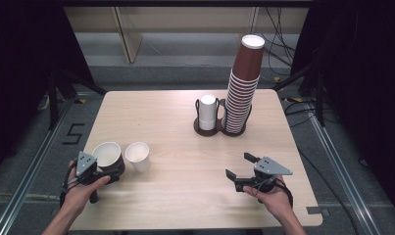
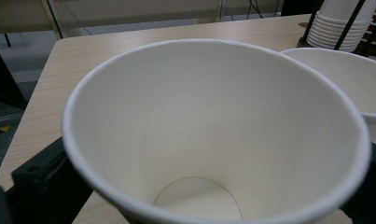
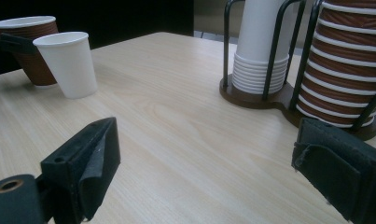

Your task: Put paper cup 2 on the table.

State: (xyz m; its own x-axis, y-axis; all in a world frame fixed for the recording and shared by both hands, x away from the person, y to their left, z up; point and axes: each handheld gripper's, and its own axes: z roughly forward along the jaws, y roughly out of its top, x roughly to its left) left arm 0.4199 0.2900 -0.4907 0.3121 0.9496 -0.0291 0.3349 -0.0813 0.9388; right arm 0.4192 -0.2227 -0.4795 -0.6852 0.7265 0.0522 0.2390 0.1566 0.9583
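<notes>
**Brown cup set down beside the white one**

The left tool point(image 1: 108, 172) sits at the desk's point(image 1: 185, 147) near-left corner with its jaws spread wide around the brown paper cup point(image 1: 108, 157); whether the pads still touch the wall I cannot tell. That cup stands upright, just beside the white paper cup point(image 1: 138, 156). The right tool point(image 1: 240, 169) waits empty and spread at the near right, pointing toward the cup holder point(image 1: 219, 128) with its tall brown stack point(image 1: 244, 83) and short white stack point(image 1: 208, 111). This looks like the release step; next the left tool should back off without tipping the cup.
</notes>
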